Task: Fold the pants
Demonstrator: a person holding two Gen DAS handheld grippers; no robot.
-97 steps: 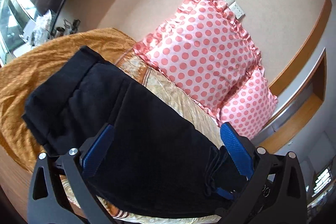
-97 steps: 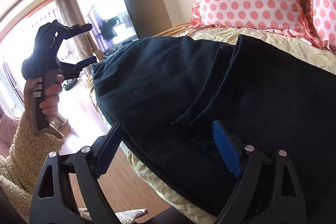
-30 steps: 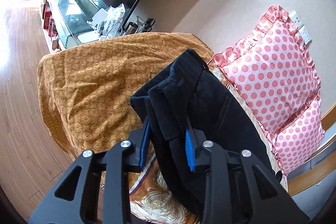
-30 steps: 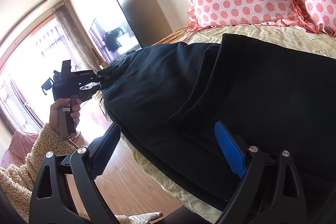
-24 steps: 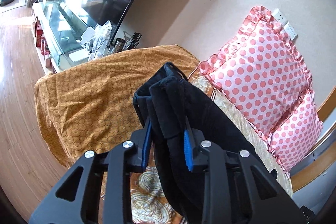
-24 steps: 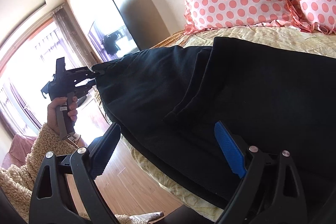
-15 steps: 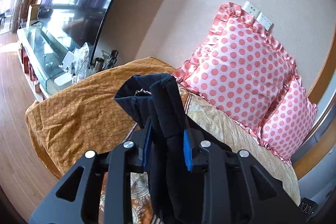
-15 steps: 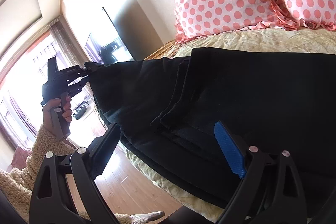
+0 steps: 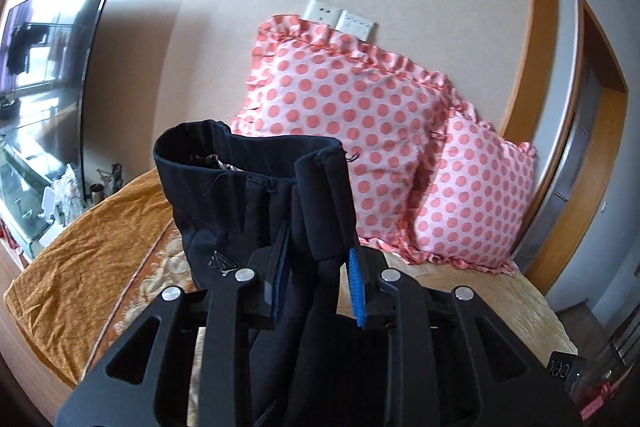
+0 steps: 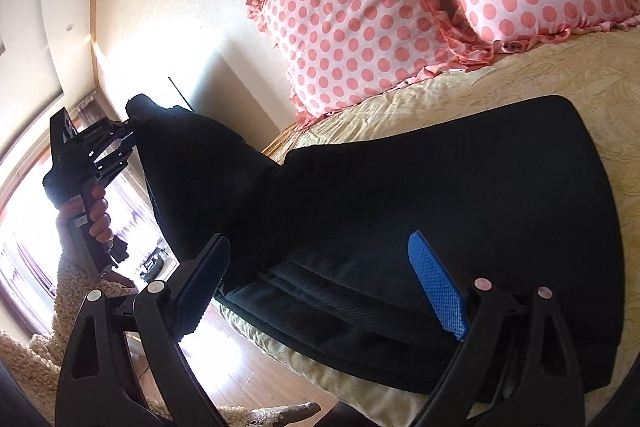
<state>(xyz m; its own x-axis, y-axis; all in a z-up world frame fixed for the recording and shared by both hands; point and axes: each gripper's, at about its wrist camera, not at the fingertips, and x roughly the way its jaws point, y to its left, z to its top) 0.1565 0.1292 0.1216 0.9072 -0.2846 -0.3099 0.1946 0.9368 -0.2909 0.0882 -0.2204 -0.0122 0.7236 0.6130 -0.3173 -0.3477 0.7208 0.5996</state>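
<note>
Dark navy pants point(image 10: 460, 203) lie on a bed, their right part flat on the cream bedspread. My left gripper point(image 9: 318, 263) is shut on the pants' bunched leg ends point(image 9: 256, 195) and holds them up in the air, above the bed. In the right wrist view that left gripper point(image 10: 132, 143) shows at the far left, held by a hand point(image 10: 90, 211), with the cloth rising to it. My right gripper point(image 10: 332, 283) stands open just above the flat part of the pants, its blue pads point(image 10: 436, 283) wide apart and gripping nothing.
Two pink polka-dot pillows point(image 9: 360, 131) lean on the wall at the head of the bed. An orange cover point(image 9: 80, 259) drapes the bed's far end. A dark TV point(image 9: 44, 43) and a glass cabinet point(image 9: 20, 179) stand to the left. Wood floor point(image 10: 240, 371) lies below the bed edge.
My left gripper has lifted the pants' end up and swung it toward the pillows, so the cloth now rises off the bed. The right gripper stayed open and slid sideways over the pants.
</note>
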